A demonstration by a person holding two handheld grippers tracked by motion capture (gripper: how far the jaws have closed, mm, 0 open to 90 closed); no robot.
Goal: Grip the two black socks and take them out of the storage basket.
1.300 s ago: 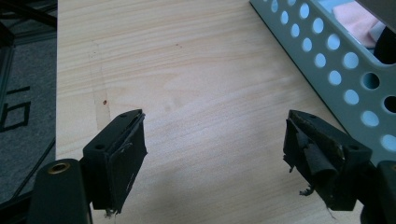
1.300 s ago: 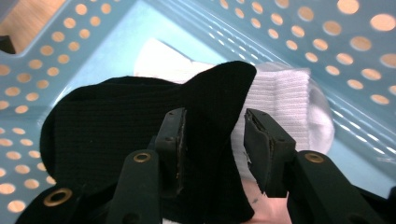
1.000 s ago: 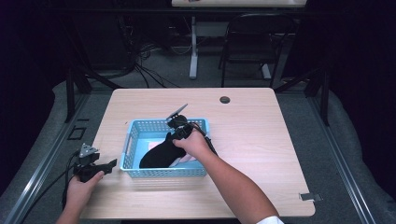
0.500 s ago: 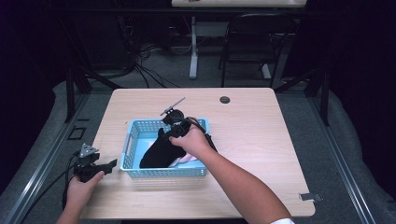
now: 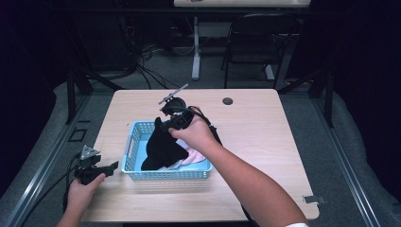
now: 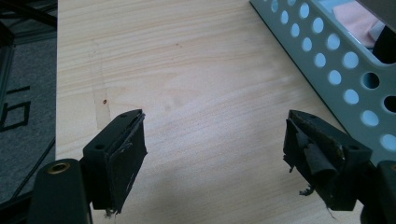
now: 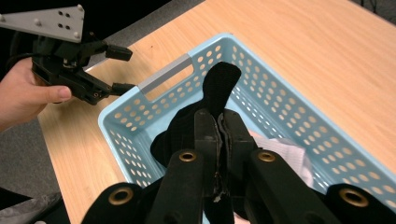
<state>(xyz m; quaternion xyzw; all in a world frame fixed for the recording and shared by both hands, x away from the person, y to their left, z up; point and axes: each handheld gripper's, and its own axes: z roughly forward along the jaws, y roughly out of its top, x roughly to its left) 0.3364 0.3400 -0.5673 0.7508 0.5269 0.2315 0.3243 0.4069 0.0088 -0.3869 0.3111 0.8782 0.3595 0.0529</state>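
Soft black cloth (image 7: 219, 88) is clamped in the right gripper (image 7: 217, 140) above a perforated blue basket (image 5: 135, 144) (contents partly hidden); left gripper (image 6: 215, 149) fingers are held apart over the woodgrain counter (image 6: 187, 70).

Pale wooden table (image 5: 265, 137), with a round dark grommet (image 5: 228, 101) near the far edge and a scrap of tape (image 5: 314, 199) hanging at the near right corner. Seen close in the left gripper view as light grain with one tiny dark speck (image 6: 105, 100). Beyond, on grey carpet (image 5: 307, 109): a black chair (image 5: 253, 45), a white table leg (image 5: 196, 47), and tangled cables (image 5: 151, 71). To the left, a metal floor rail (image 5: 42, 161).
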